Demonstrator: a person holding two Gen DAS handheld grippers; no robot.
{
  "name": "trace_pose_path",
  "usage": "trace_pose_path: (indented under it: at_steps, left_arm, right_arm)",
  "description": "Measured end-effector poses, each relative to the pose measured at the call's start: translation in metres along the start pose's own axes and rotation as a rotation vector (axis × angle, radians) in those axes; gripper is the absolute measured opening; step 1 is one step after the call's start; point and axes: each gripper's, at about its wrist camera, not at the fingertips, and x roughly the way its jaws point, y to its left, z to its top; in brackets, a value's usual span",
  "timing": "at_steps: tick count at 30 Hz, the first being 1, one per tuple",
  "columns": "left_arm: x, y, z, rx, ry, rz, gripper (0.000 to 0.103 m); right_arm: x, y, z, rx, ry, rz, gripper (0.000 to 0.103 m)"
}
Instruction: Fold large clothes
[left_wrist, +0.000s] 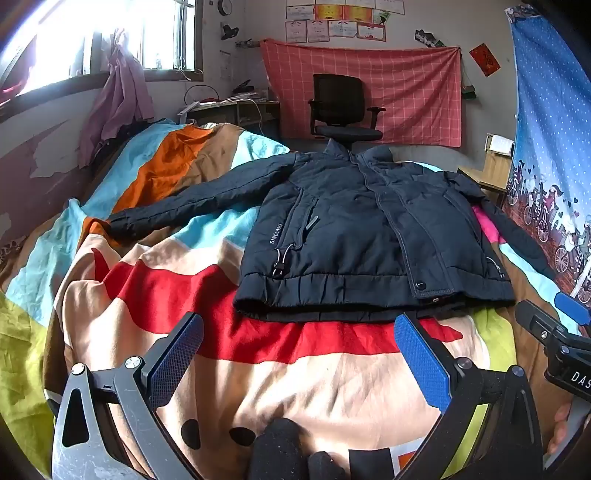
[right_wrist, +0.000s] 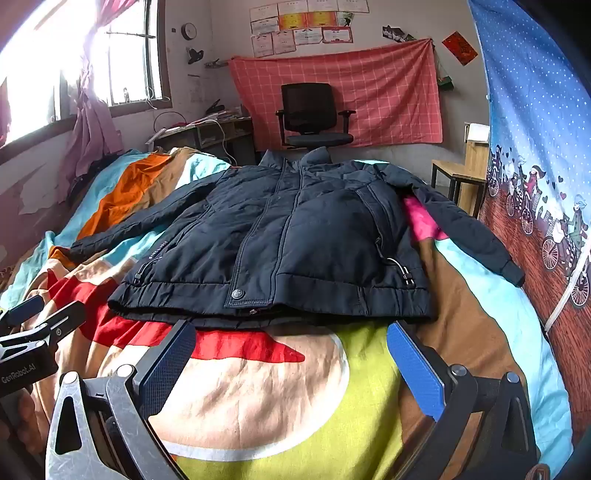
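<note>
We are hovering the left gripper (left_wrist: 299, 336) and right gripper (right_wrist: 291, 341), both spread wide and empty, over a colourful bedspread (right_wrist: 258, 387) carrying a dark jacket (right_wrist: 280, 236) in a bedroom.

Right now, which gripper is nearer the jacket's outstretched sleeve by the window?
Left. The left gripper hovers open before the hem, on the sleeve side; the right gripper sits farther over.

The jacket (left_wrist: 354, 236) is dark padded cloth, quilted and faintly sheened, lying on a bed (left_wrist: 295, 373) cover of soft, creased matt cloth. The left gripper (left_wrist: 299, 354) has scratched bare metal arms and blue textured pads (left_wrist: 421, 363).
</note>
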Motion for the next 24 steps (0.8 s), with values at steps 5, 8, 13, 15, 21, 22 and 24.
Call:
trace_pose_path:
  at_steps: [5,8,13,15,21,22,24]
  left_arm:
    - [0.0,0.0002,-0.0001,-0.005,-0.002,-0.004,0.101]
    - [-0.0001,0.0003,0.0,-0.005,-0.002,-0.004,0.101]
    - [-0.0001,0.0002,-0.0001,-0.003,-0.003,-0.002,0.101]
    - [0.0,0.0001,0.0,-0.003,-0.003,-0.002,0.101]
    - [-0.0001,0.0001,-0.0001,-0.002,-0.004,-0.001,0.101]
    - [0.0001,0.0,0.0,-0.002,-0.004,-0.001,0.101]
    - [-0.0002,0.0001,-0.0001,-0.003,-0.004,-0.002,0.101]
  right_arm:
    - [-0.0003,0.0001,0.0,0.001,-0.001,0.001,0.103]
    - [-0.0005,0.0002,0.0,0.002,-0.002,0.001,0.103]
    - [-0.0006,0.0002,0.0,0.002,-0.003,0.001,0.103]
    - [-0.0005,0.0001,-0.0001,0.002,-0.003,0.002,0.103]
    - [-0.0003,0.0,0.0,0.002,-0.002,0.002,0.103]
    - [-0.0002,0.0,0.0,0.002,-0.001,0.002,0.103]
    - [-0.0003,-0.0001,0.0,0.002,-0.003,0.002,0.103]
